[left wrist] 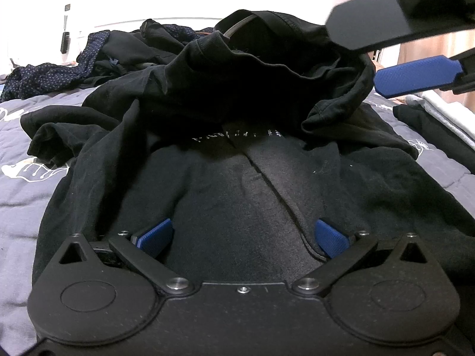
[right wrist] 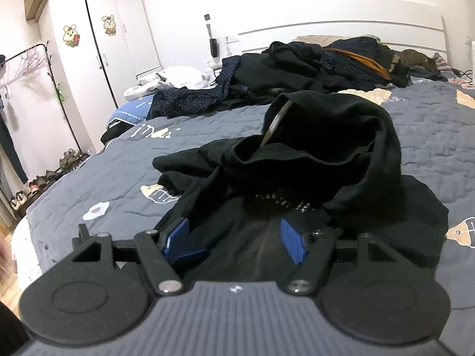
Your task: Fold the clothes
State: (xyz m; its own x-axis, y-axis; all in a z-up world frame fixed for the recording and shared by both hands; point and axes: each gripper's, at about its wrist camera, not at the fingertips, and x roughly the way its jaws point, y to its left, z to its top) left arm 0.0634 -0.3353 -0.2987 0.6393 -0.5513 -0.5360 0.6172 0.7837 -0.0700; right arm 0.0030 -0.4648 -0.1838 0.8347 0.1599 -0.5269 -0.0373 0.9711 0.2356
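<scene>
A grey quilted bedspread (right wrist: pixel 430 136) covered the bed; a white wardrobe (right wrist: pixel 89 44) stood upper left, a clothes pile (right wrist: pixel 297 65) by the headboard. The black hoodie (right wrist: pixel 311 154) lay mid-frame, open quilt to its right. The left gripper (left wrist: pixel 242 237) and the right gripper (right wrist: pixel 234 240) both gaped wide over the fabric, gripping nothing.

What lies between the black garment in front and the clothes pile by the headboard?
In the right wrist view, only bare grey quilt separates the black garment from the clothes pile.

Black hoodie (right wrist: pixel 311 160) on grey quilt (right wrist: pixel 430 136)
</scene>
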